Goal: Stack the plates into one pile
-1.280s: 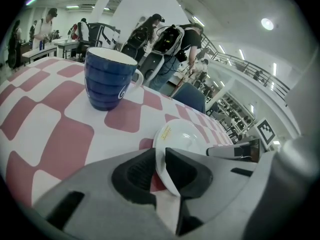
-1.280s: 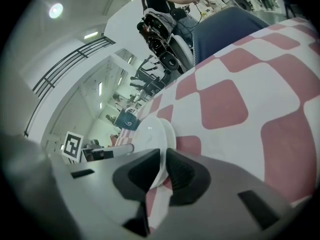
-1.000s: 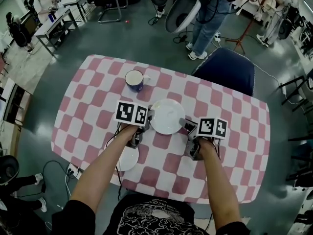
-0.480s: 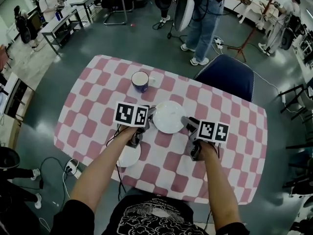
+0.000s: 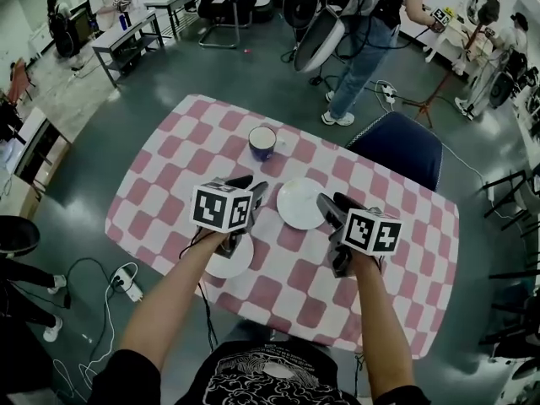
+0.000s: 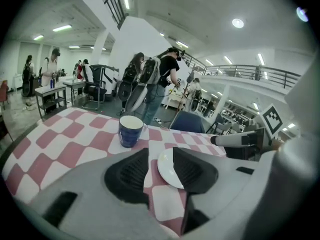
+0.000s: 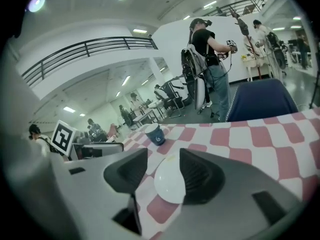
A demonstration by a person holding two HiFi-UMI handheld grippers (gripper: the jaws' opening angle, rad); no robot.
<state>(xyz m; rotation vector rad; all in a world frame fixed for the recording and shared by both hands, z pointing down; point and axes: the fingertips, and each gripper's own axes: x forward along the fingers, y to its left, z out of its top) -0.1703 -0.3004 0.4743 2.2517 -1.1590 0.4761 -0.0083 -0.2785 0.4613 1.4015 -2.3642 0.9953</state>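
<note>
Left fingers point(image 6: 129, 173) and right fingers point(image 7: 200, 176) just opened wide, nothing between, both lifted clear of round white ceramic plate point(image 5: 301, 202) mid pink-checked worktop point(image 5: 160, 192). Smaller white plate point(image 5: 236, 265) by near edge sits apart, no pile yet.

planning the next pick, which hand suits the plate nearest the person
Left: left gripper hangs over that plate; right gripper is by the other plate. Both grippers' jaws just opened, empty.
</note>
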